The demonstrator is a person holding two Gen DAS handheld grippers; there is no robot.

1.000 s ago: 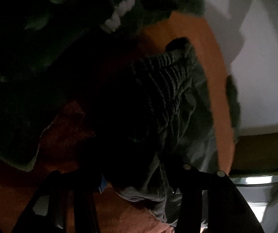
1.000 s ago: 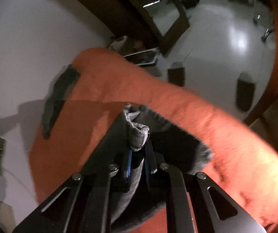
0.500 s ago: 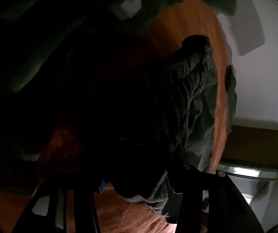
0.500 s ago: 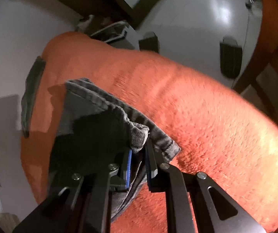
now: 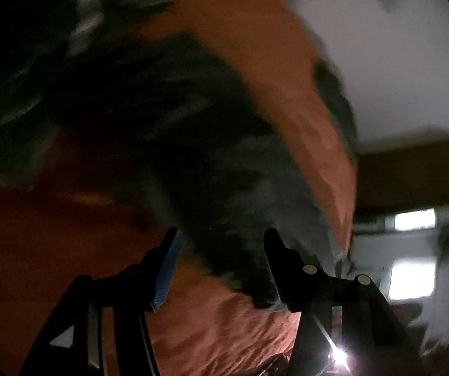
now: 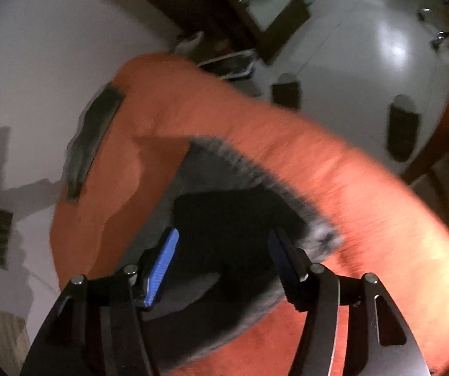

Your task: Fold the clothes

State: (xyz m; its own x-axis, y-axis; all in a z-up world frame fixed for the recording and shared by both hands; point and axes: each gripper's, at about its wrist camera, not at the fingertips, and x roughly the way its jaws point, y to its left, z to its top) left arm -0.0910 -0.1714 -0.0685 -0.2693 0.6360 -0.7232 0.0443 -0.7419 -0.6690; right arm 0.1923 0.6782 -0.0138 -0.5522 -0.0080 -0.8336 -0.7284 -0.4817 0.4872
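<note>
A dark grey denim garment [image 6: 186, 194] lies on the orange blanket [image 6: 318, 172] of a bed. My right gripper [image 6: 223, 232] hovers just over it. Its jaws are opening, and the blue pads [image 6: 161, 260] stand apart from the cloth with nothing pinched. In the blurred left wrist view the same dark garment [image 5: 224, 172] spreads across the blanket [image 5: 255, 62]. My left gripper [image 5: 221, 233] is over its near edge, jaws opening. Cloth shows below the gap, and neither pad presses on it.
A crumpled green garment [image 5: 52, 62] lies at the upper left, blurred. A dark strip of cloth [image 6: 96, 131] hangs at the bed's edge. Beyond the bed are a white floor, two slippers [image 6: 403, 128] and a wooden mirror frame [image 6: 268, 3].
My right gripper let go of the bunched denim edge and its jaws spread wide; the garment now lies flat. The left view swung, and its jaws stand clear of the cloth.
</note>
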